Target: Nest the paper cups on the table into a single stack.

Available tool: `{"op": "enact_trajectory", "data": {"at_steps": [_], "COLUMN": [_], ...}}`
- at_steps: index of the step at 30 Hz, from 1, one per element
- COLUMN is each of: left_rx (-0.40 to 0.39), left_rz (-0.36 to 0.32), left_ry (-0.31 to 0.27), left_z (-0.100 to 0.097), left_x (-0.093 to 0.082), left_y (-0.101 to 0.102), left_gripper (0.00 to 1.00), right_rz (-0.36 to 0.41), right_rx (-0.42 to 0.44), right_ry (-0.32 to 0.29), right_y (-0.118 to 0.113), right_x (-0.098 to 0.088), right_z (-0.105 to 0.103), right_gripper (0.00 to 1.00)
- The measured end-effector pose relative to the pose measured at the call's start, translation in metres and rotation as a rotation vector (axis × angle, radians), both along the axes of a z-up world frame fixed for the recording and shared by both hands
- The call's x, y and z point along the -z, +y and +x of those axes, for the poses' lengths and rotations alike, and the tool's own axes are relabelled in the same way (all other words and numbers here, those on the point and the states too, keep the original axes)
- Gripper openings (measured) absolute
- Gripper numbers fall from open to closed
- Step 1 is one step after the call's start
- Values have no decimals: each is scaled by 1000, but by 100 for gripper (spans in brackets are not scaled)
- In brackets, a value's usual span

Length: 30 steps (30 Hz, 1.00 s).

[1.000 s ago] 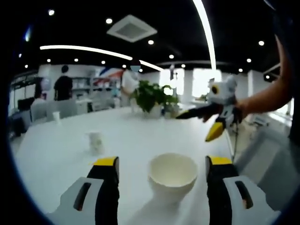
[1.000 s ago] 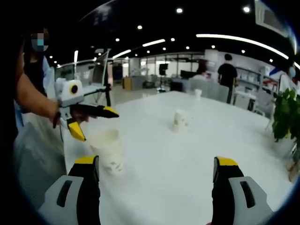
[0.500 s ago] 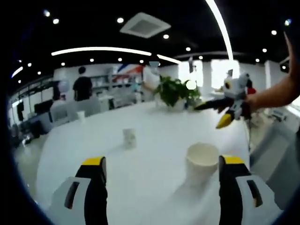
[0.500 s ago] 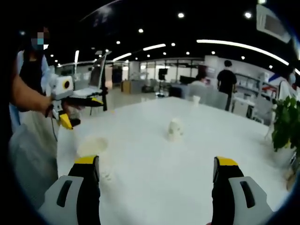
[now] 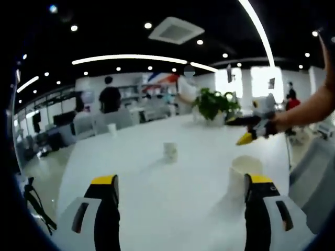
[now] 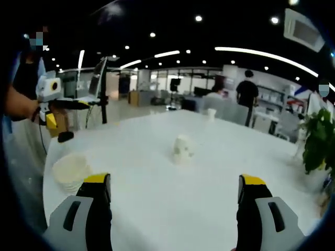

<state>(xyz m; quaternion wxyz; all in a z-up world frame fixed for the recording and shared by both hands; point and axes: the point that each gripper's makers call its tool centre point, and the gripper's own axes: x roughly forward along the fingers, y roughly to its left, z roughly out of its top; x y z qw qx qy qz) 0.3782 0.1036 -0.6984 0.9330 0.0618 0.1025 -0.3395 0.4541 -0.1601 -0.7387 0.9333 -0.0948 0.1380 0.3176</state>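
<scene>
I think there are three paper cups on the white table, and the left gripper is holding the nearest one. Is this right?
Not quite. The three paper cups stand on the white table, but the left gripper holds nothing: the left gripper view shows its fingers spread apart, with the nearest cup standing free beside the right-hand one.

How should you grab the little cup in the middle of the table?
Probably by its side wall, coming in level. The paper cup in the middle stands on the white table, apart from the others, so the open right gripper could close around it.
</scene>
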Motion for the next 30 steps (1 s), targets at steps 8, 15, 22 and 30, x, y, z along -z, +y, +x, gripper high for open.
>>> {"op": "enact_trajectory", "data": {"at_steps": [8,15,22,30], "left_rx": [-15,-16,7,20], "left_rz": [2,-5,6,12], "left_ry": [3,8,18,24], "left_z": [0,-1,-9,-13], "left_x": [3,5,12,16], "left_y": [6,3,-4,-3], "left_gripper": [98,98,98,98], "right_rz": [48,69,111,131], "right_rx": [22,26,66,101], "right_ry": [-2,-5,-11,-5], "right_y": [8,22,25,25], "right_x": [7,17,23,32], "right_z": [25,51,82,107], "right_gripper": [100,100,100,100]}}
